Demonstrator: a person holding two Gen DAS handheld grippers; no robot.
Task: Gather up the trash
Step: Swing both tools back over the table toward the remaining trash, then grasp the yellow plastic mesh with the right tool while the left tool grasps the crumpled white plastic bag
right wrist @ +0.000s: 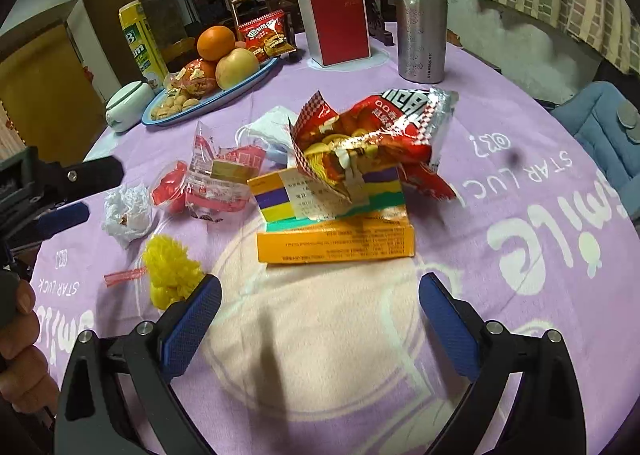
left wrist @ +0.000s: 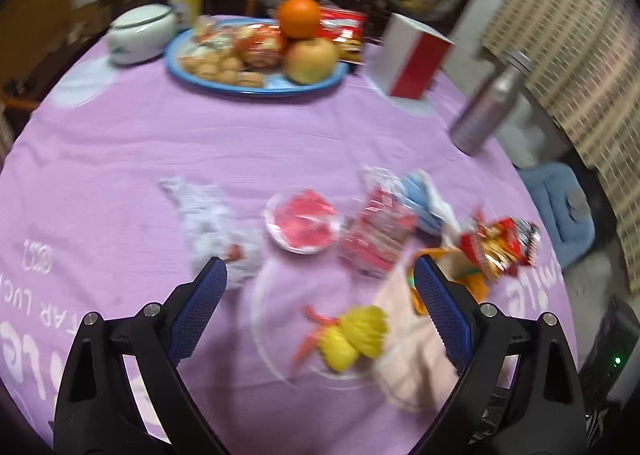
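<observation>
Both grippers are empty, jaws spread wide. Left gripper hovers over the near half of the table; right gripper sits over the pink patch of the purple tablecloth.

Trash is one loose cluster mid-table. From your right gripper, the orange box is dead ahead at 12 o'clock, close, with its long axis running 9-to-3, across your jaws. The torn red snack bag is draped over the striped box just behind it. The yellow crinkle wad is at 10 o'clock, just beside your left finger. The white crumpled paper, red jelly cup and clear wrapper are further out at 10 to 11 o'clock, nearer the left gripper.

In the left view, blurred by motion, the yellow wad lies between the jaws, low at 6 o'clock, and the white paper is at 11 o'clock.

My call: right arm takes the box or bag. For the box, rotate the wrist to close across its short side. Left arm takes the wad.

Cloth is soft and may bunch if you scrape. Keep clear of the blue fruit plate, red-faced box and steel bottle at the far side. No bin in view.
</observation>
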